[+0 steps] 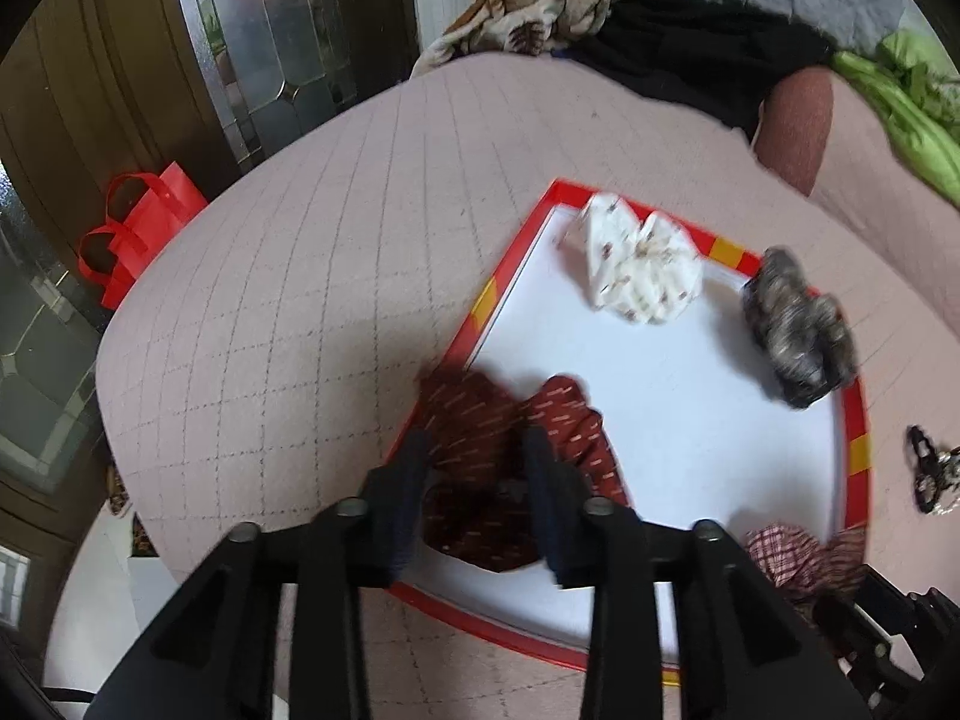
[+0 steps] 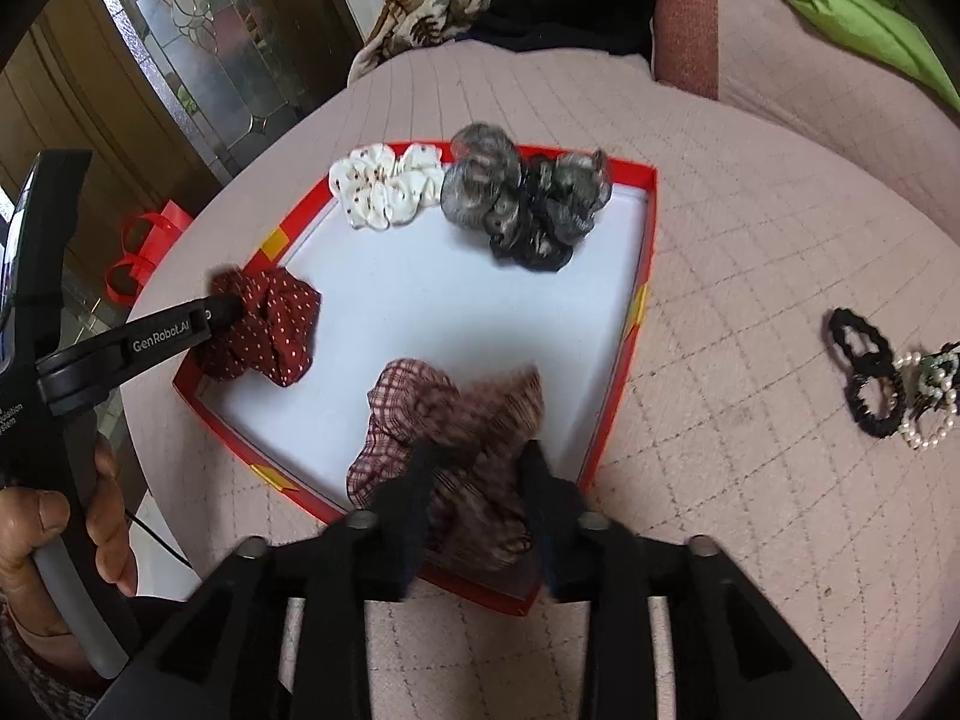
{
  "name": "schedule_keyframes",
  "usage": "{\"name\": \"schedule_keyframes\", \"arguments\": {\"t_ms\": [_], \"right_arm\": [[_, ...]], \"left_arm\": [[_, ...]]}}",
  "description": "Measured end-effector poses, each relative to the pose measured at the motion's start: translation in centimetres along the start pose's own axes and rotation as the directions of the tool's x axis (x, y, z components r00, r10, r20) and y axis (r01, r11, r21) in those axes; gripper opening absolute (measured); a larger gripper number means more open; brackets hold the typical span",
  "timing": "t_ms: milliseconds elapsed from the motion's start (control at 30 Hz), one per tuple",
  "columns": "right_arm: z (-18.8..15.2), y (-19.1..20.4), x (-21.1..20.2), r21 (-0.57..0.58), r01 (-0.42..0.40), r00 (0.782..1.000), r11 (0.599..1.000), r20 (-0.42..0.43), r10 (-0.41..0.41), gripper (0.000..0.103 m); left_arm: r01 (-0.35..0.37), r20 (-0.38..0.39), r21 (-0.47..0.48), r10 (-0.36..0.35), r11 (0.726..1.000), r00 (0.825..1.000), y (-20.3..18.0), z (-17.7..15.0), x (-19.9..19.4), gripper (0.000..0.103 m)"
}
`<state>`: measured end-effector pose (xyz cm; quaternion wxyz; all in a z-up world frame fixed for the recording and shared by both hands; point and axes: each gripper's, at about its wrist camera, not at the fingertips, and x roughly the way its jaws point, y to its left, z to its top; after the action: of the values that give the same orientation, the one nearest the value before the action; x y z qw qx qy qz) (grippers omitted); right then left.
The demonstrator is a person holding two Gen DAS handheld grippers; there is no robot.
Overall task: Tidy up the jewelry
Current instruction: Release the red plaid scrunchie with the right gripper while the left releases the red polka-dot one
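Red box lid [image 2: 637, 324] sits on the pink quilted counter [image 2: 750, 240] with four scrunchies in it. The checked scrunchie [image 2: 444, 438] lies in the near corner, between the fingers of the right tongs [image 2: 477, 462], which look clenched on it. The dark red dotted scrunchie [image 2: 270, 330] lies at the left edge, and the left tongs [image 1: 480, 450] straddle it; I cannot tell if they squeeze it. The white scrunchie [image 2: 384, 186] and grey scrunchie [image 2: 516, 198] rest at the far side. Still outside, well apart to the right, lie a black hair tie [image 2: 864, 372] touching a pearl bracelet [image 2: 930, 396], long way running near to far. The right tongs are nearer to them, I think
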<state>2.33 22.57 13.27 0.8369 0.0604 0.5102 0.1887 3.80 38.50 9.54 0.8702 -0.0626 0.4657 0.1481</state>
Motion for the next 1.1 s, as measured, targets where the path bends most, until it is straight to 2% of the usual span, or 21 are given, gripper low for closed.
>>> {"name": "schedule_keyframes", "arguments": {"t_ms": [67, 267, 367, 500, 533, 600, 733, 800, 867, 967, 1100], "right_arm": [[-0.1, 0.0, -0.8, -0.005, 0.003, 1.0, 1.0, 0.02, -0.003, 0.054], [-0.4, -0.1, -3.8, -0.03, 0.007, 0.995, 1.0, 0.098, -0.004, 0.064], [-0.1, -1.0, -4.7, -0.01, 0.046, 0.989, 0.999, 0.141, -0.044, 0.066], [1.5, -3.2, -3.4, 0.064, 0.118, 0.984, 0.991, 0.128, -0.126, 0.065], [2.1, -3.5, -2.7, 0.066, 0.139, 0.981, 0.988, 0.123, -0.147, 0.063], [2.9, -3.8, -1.5, 0.061, 0.161, 0.98, 0.985, 0.106, -0.167, 0.044], [3.9, -4.5, 1.3, 0.071, 0.162, 0.985, 0.984, 0.043, -0.166, 0.033], [3.9, -5.1, 2.4, 0.1, 0.155, 0.988, 0.983, 0.006, -0.156, 0.022], [3.8, -5.6, 2.5, 0.13, 0.122, 0.992, 0.984, -0.001, -0.123, 0.018], [3.5, -5.0, 2.2, 0.106, 0.138, 0.99, 0.985, -0.004, -0.139, 0.008], [2.7, -4.3, 1.6, 0.109, 0.172, 0.985, 0.979, -0.008, -0.172, 0.007]], "left_arm": [[0.027, 0.026, -0.013, -0.026, 1.0, 0.999, -0.1, 0.0, -0.6, 0.046], [0.098, 0.098, -0.034, -0.094, 0.995, 0.991, -0.6, 0.0, -2.3, 0.046], [0.107, 0.143, -0.05, -0.099, 0.993, 0.985, -0.6, -0.2, -3.1, 0.048], [0.113, 0.168, -0.068, -0.1, 0.991, 0.981, -0.7, -0.2, -3.5, 0.049], [0.112, 0.166, -0.067, -0.1, 0.991, 0.981, -0.9, -0.2, -3.4, 0.049], [0.117, 0.157, -0.062, -0.106, 0.991, 0.982, -1.2, -0.2, -3.1, 0.049], [0.125, 0.14, -0.053, -0.117, 0.991, 0.983, -1.8, -0.2, -2.7, 0.049], [0.132, 0.14, -0.05, -0.124, 0.99, 0.982, -2.0, -0.2, -2.7, 0.049], [0.135, 0.144, -0.043, -0.127, 0.99, 0.981, -2.2, -0.2, -2.8, 0.049], [0.134, 0.144, -0.031, -0.128, 0.991, 0.981, -2.6, -0.1, -2.8, 0.049], [0.136, 0.141, -0.022, -0.132, 0.99, 0.981, -2.8, -0.1, -2.7, 0.049]]}}
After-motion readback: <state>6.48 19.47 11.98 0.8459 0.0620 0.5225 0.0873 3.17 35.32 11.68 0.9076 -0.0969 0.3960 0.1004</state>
